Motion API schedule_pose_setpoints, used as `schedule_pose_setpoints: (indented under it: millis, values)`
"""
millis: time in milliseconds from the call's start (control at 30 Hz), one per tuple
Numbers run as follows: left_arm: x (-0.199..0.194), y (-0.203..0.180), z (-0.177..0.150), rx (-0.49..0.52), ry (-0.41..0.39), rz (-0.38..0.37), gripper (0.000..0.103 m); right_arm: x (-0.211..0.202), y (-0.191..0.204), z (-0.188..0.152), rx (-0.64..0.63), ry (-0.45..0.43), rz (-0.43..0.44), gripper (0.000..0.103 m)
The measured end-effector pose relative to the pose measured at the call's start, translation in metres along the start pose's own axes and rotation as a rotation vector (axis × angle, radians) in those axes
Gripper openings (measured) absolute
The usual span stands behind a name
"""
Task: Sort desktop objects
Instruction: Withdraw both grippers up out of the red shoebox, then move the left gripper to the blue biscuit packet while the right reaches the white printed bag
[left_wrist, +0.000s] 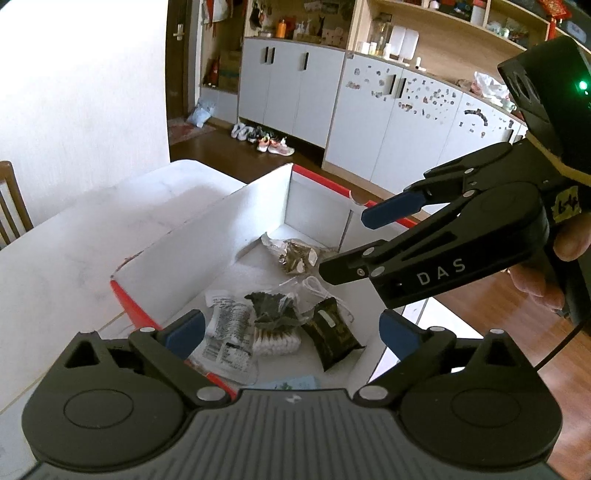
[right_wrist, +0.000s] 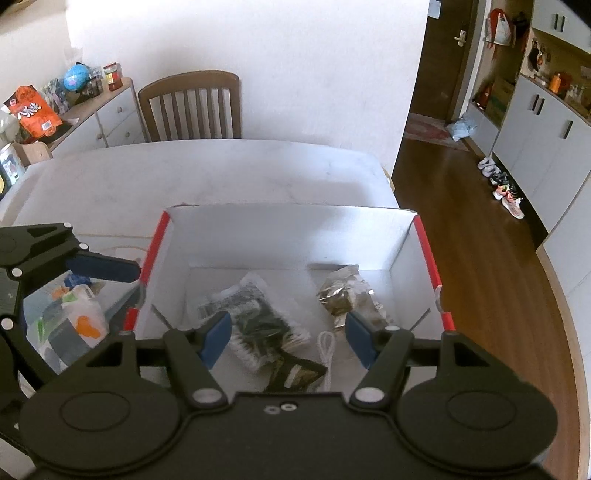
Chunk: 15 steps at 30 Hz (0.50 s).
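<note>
Packets left to sort lay on the counter (right_wrist: 221, 177) outside the box (right_wrist: 288, 236), just beyond its red-edged left wall, and that was what we judged the coming move to turn on. In the right wrist view we saw a small pile (right_wrist: 70, 325) of white wrappers with orange and green print there, close under our left claw (right_wrist: 107, 269), while our right claw (right_wrist: 288, 339) hung over the box's inside, well apart from the pile. So we judged the left hand the nearer one.

Our left claw (left_wrist: 291, 332) stood wide, nothing between its blue pads. Our right claw (left_wrist: 354, 240) was also parted and held nothing.

Inside the box we saw a cotton-swab bag (left_wrist: 273, 339), a dark sachet (left_wrist: 332, 332), a clear packet (left_wrist: 229, 332), a white cord (right_wrist: 327, 347) and a foil pack (right_wrist: 343, 295) toward the far right corner. The swab bag's long axis ran roughly across the left claw's view. How the pile's pieces were aligned we could not tell.
</note>
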<state>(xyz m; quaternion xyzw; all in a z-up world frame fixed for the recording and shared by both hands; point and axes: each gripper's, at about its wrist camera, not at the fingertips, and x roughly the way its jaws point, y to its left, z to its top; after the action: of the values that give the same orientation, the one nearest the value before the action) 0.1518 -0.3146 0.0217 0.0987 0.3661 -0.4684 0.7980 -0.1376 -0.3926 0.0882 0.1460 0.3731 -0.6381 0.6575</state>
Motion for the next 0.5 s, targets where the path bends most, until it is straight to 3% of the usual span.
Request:
schedule_pose_setpoints:
  millis: [500]
  values:
    - [-0.053, 0.036, -0.038, -0.002, -0.008, -0.004, 0.102, -0.010, 0.066, -0.004, 0.010, -0.012, 0.005, 0.070]
